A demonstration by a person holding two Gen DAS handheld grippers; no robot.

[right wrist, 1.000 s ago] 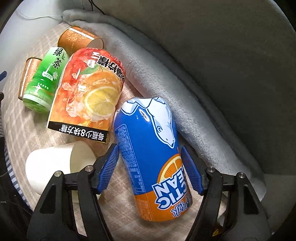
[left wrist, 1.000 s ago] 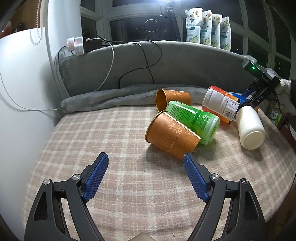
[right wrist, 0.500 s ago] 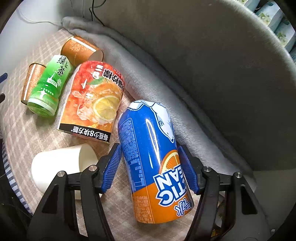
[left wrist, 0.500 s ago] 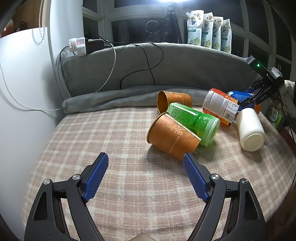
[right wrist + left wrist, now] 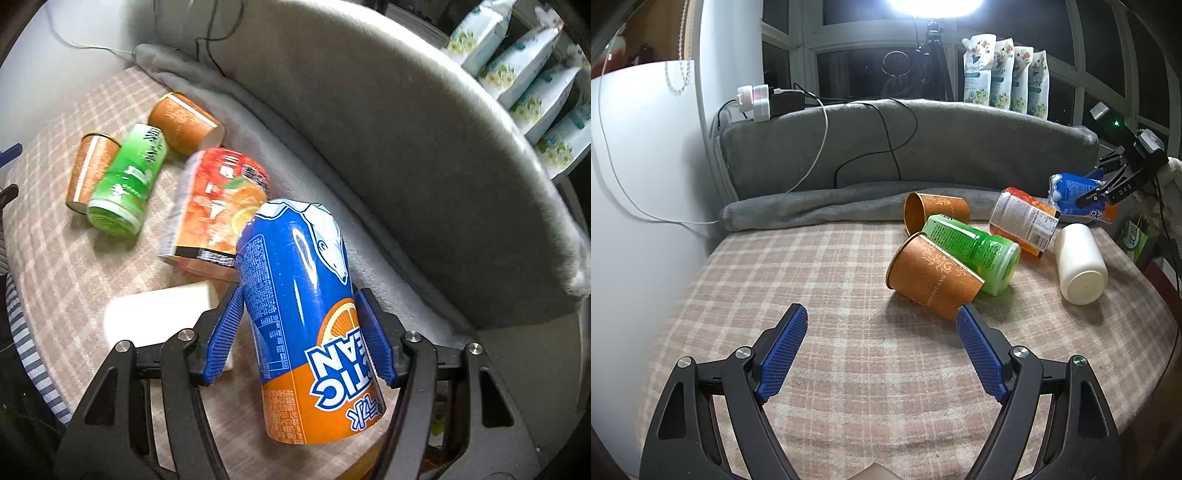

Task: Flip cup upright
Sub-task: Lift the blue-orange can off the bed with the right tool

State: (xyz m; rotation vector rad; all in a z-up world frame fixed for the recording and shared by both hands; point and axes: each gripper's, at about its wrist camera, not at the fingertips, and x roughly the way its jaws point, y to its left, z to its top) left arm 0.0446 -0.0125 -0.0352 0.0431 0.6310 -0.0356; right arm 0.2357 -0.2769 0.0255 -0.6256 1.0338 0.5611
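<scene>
Setting: checked beige cloth [image 5: 812,295] over a round padded surface, with a grey cushion [image 5: 923,147] curving behind it and dark windows beyond.

Right gripper [image 5: 299,332]: pinching the blue and orange cup [image 5: 306,314] round its middle, both blue pads pressed against the printed wrap.

Cup position: raised off the cloth and tilted, its lettering upside down in the right wrist view; in the left wrist view it shows at the far right edge [image 5: 1071,195], beside the red and orange cup [image 5: 1023,225].

Left gripper [image 5: 882,347]: spread wide, holding nothing, low over the cloth just short of the nearer brown cup [image 5: 931,277].

Others lying down: a green cup [image 5: 971,251], a second brown cup [image 5: 934,210] by the cushion, and a white cup [image 5: 1078,262].

Progress: the grasp and lift look done; turning the cup fully upright and setting it down appear to remain, and five more lie on their sides.

Hard to tell: which end of the held cup is open, since its rim is cut off behind the fingers; the red and white cups are blurred in the right wrist view.
</scene>
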